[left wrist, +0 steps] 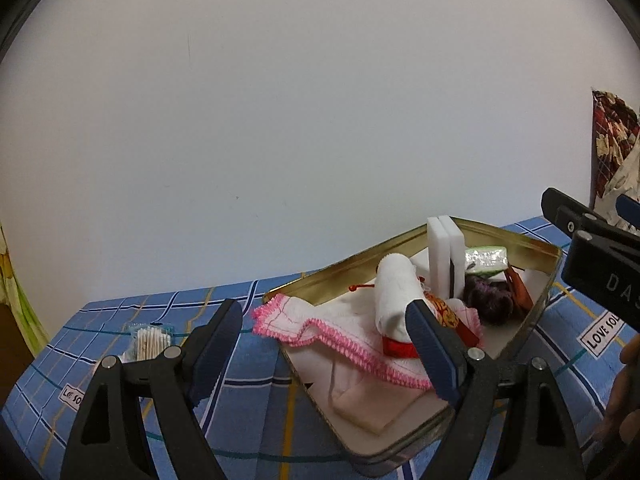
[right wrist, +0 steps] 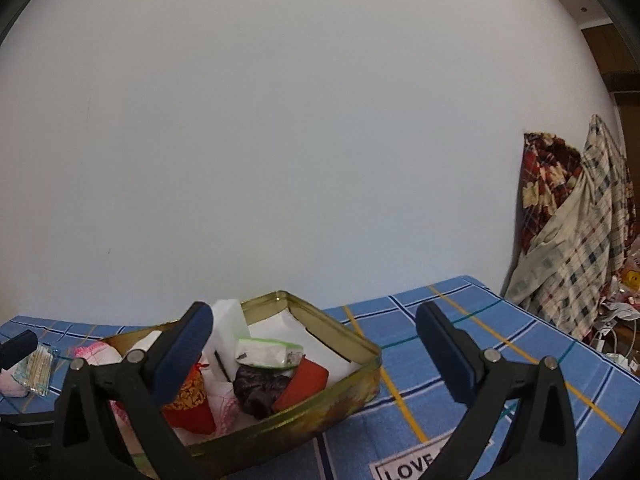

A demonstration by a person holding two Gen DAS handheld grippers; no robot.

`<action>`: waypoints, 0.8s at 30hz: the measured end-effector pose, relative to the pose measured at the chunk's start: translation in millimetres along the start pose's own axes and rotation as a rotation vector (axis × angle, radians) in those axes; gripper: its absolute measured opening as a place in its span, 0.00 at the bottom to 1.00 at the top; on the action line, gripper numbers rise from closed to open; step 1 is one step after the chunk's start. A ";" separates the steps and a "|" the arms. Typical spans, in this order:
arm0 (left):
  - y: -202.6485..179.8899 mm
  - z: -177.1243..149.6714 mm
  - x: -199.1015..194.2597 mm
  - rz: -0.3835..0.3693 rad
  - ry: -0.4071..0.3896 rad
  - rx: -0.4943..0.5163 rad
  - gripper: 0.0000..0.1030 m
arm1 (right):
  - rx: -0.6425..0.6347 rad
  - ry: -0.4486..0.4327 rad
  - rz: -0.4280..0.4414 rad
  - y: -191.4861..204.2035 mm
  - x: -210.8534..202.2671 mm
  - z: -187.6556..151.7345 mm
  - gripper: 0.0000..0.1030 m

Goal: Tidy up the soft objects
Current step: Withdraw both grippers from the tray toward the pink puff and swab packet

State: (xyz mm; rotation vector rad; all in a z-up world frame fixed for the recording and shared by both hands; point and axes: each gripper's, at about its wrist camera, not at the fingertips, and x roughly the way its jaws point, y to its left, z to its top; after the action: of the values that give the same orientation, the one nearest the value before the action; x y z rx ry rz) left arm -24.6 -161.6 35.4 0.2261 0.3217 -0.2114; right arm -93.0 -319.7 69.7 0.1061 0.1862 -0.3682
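Grippers left (left wrist: pixel 326 350) and right (right wrist: pixel 316 354) gape empty; blue tablecloth (right wrist: pixel 460 332) label (right wrist: pixel 412 470) reads "LOVE".

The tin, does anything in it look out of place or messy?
Yes. The pink-edged cloth spills over the tin rim onto the blue tablecloth instead of lying inside. A pack of cotton swabs also sits outside.
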 end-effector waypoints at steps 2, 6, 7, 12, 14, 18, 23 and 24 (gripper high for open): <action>1.9 -1.6 -3.1 -0.011 0.000 -0.005 0.83 | -0.002 0.004 -0.005 2.0 -4.7 -1.1 1.00; 6.5 -5.2 -15.5 -0.025 -0.009 -0.014 0.83 | 0.011 -0.008 -0.027 3.6 -19.8 -4.7 1.00; 8.3 -5.9 -19.3 -0.028 -0.012 -0.014 0.83 | 0.016 -0.016 -0.030 3.2 -25.4 -5.2 1.00; 16.2 -10.0 -37.9 -0.038 -0.024 -0.008 0.83 | 0.018 -0.046 -0.033 3.8 -49.5 -6.5 1.00; 19.1 -12.1 -43.5 -0.043 -0.027 -0.007 0.83 | 0.003 -0.053 -0.039 7.8 -57.4 -6.7 1.00; 27.8 -14.7 -47.5 -0.054 -0.014 -0.024 0.83 | -0.016 -0.053 -0.035 15.3 -67.5 -7.1 1.00; 43.5 -18.4 -46.7 -0.073 0.016 -0.072 0.83 | -0.016 -0.022 -0.018 26.8 -69.9 -11.5 1.00; 45.0 -19.2 -46.0 -0.074 0.017 -0.074 0.83 | -0.017 -0.015 -0.013 30.5 -70.5 -12.5 1.00</action>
State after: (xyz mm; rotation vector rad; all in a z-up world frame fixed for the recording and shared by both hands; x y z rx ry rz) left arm -62.0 -106.1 41.4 0.1430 0.3548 -0.2698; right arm -148.5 -265.2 73.7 0.0858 0.1754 -0.3806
